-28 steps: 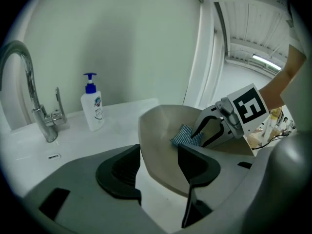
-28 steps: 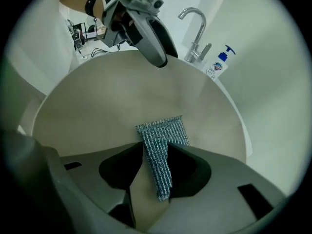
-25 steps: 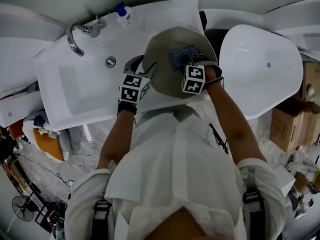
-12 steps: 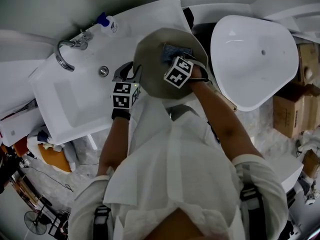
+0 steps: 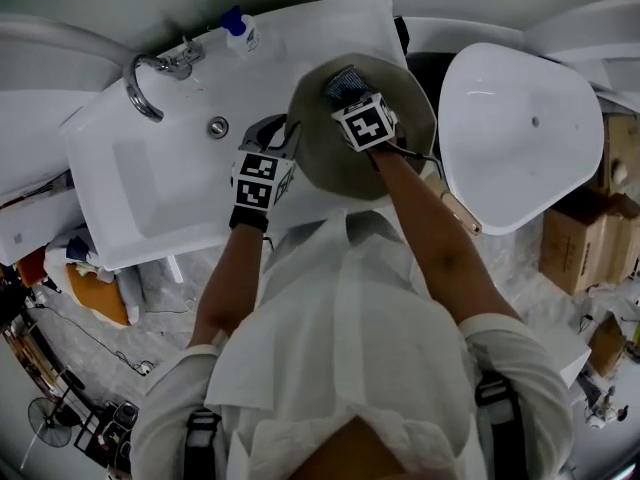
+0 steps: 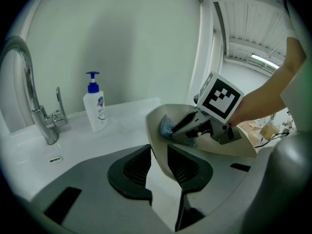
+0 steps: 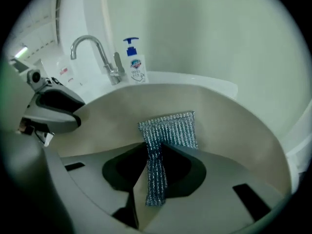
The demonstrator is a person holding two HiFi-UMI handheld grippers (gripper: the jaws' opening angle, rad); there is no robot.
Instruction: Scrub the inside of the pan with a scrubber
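A beige pan rests on the white counter at the sink's right edge. My left gripper is at its left rim. In the left gripper view the pan has its rim between the jaws of my left gripper, which have just been closing and now pinch it. My right gripper reaches into the pan, its jaws having just closed on a blue-grey mesh scrubber. In the right gripper view the scrubber lies flat against the pan's inner wall, pinched by that gripper. The scrubber also shows in the left gripper view.
A white sink with a chrome faucet and a soap pump bottle lies left of the pan. A large white oval basin stands at the right, with cardboard boxes beyond it.
My right gripper has rolled and carried the scrubber from the pan's middle toward its far left wall. The left gripper has stayed at the rim.
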